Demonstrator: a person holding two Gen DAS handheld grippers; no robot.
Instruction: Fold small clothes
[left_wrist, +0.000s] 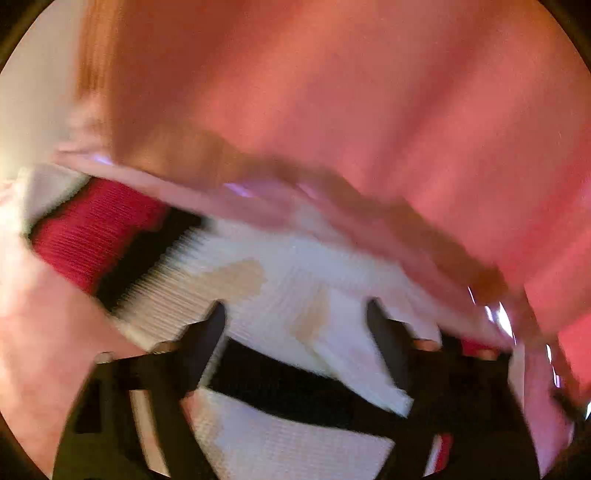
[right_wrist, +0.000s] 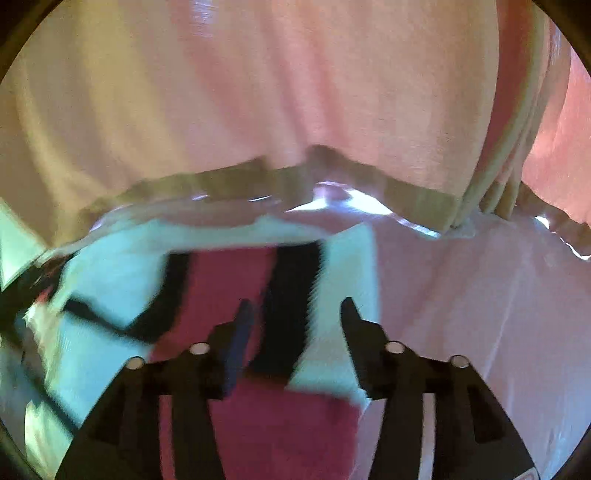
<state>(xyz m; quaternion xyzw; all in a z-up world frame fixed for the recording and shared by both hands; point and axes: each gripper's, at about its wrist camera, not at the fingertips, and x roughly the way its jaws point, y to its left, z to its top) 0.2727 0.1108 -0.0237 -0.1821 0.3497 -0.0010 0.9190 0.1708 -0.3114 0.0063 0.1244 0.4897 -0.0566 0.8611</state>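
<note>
Knitted in blocks of white, red and black, the small garment (left_wrist: 280, 280) is lying spread on the pale counter (right_wrist: 480, 314), right under both grippers and just short of a big pink cloth (right_wrist: 295, 92) that is hanging or draping across the far side. The left gripper (left_wrist: 295, 314) is hovering with its fingers parted and nothing between them, and the right gripper (right_wrist: 295, 314) is doing the same above the red and black stripes. Both views are smearing with motion, so a grab made now is risking a pinch of only the top layer, or a catch on the pink cloth's hem (right_wrist: 258, 173), dragging it along. The knit is looking ribbed, soft and already creased near its right edge.
</note>
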